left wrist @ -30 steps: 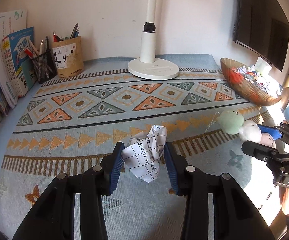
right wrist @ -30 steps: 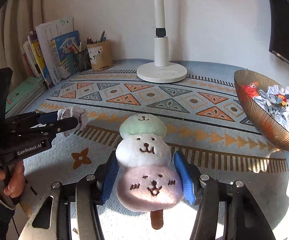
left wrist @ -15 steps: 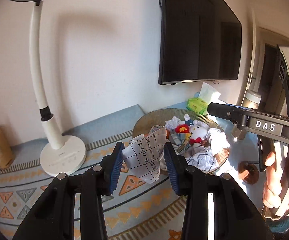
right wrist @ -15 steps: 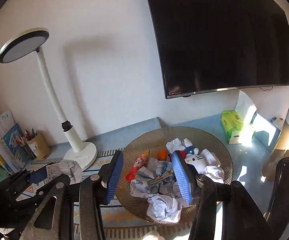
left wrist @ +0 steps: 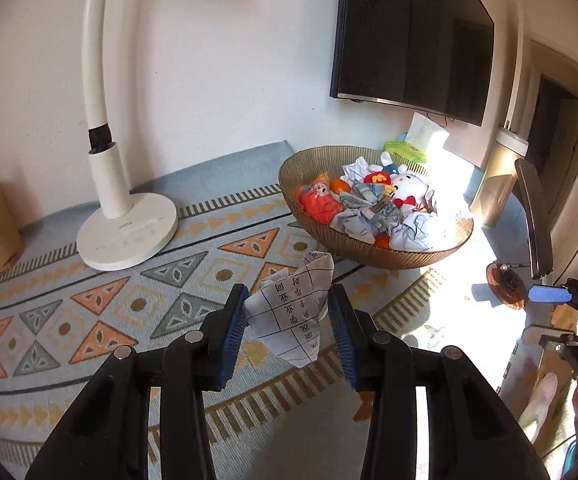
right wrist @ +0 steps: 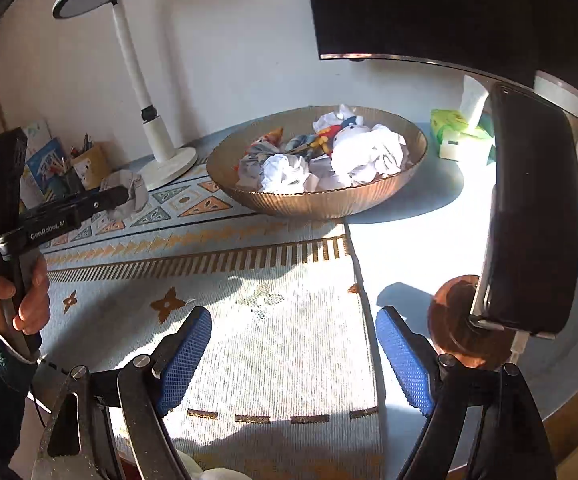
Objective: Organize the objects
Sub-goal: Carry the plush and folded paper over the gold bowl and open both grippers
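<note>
My left gripper (left wrist: 289, 320) is shut on a crumpled sheet of gridded paper (left wrist: 293, 308) and holds it above the patterned mat, short of the brown ribbed bowl (left wrist: 369, 250). The bowl holds crumpled papers and small plush toys. In the right wrist view the bowl (right wrist: 317, 200) sits ahead at the mat's far edge, and the left gripper with the paper (right wrist: 127, 192) shows at the left. My right gripper (right wrist: 293, 360) is open and empty above the mat's near edge. A pale rounded thing (right wrist: 193, 468) shows at the bottom edge below it.
A white desk lamp (left wrist: 125, 220) stands left of the bowl. A phone on a round copper stand (right wrist: 529, 220) rises close at the right. A green tissue box (right wrist: 461, 136), a tall cup (left wrist: 501, 180), a pen holder (right wrist: 89, 160) and books line the back.
My right gripper let go of the three-tier plush, opened wide and drew back from the bowl. My left gripper carried the paper from the mat toward the bowl, then lowered slightly.
</note>
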Motion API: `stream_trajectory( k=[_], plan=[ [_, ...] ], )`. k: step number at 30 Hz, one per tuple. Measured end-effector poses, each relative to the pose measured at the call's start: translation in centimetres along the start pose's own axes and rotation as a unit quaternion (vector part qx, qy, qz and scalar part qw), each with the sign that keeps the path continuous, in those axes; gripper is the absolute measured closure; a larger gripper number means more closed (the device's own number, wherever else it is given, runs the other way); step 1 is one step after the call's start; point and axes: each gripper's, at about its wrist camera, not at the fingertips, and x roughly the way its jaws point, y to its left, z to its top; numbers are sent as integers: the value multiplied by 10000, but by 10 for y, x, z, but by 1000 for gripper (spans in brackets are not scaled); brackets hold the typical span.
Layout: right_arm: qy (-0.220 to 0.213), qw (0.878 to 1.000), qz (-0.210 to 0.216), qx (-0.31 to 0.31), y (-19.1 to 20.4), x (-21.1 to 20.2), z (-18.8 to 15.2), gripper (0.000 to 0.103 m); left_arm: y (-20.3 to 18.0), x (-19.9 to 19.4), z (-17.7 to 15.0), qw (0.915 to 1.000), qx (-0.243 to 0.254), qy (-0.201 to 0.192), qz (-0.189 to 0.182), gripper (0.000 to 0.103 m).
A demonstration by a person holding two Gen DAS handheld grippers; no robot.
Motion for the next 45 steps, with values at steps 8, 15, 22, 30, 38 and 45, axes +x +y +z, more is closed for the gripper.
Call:
stream_trajectory(
  k=[8,15,22,30,38,45],
  plan=[
    [-1147,9890,82,925,19,10,14,15,17,-33,-18,9996,-197,-95,157,64],
    [-1728,9836,172,484,90,44,74,8,31,-51,-31,9984,-453,-209,274,64],
    [-1749,9845,110,81,115,32,93,8,52,-57,-53,9966,-715,-78,409,64],
    [-584,9948,206,-808,86,-4,-2,8,65,-50,-76,9936,-1042,33,427,64],
    [1207,9853,1105,484,49,28,-58,8,69,-43,-87,9912,-1273,14,365,64],
    [1635,9803,1004,463,79,94,-25,6,65,-44,-90,9935,-1082,-16,343,64]
  ],
)
